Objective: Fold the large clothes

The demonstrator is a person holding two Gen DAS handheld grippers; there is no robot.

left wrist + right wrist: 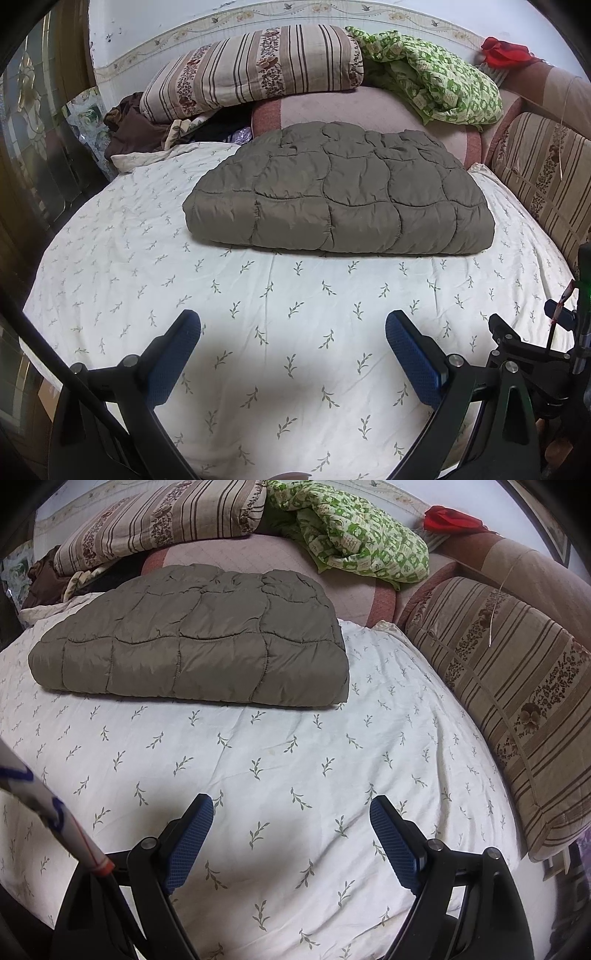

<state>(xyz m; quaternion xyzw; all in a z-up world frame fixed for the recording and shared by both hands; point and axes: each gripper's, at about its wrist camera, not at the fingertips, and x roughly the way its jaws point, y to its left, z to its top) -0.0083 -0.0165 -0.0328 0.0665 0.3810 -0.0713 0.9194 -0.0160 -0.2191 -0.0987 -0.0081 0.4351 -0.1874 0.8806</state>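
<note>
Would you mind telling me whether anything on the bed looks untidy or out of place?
The olive quilted padded garment lies neatly folded on the leaf-print white sheet. Behind it, the green patterned cloth sits crumpled, unfolded, beside the striped floral pillow.

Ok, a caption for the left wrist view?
Folded quilted jacket on the bed sheet, open left gripper holding nothing.

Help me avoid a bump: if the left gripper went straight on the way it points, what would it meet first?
Probably the folded quilted jacket. The open left gripper hovers over bare leaf-print sheet, nothing between. If it's angled downward, it could touch the sheet first; depth is unclear.
</note>
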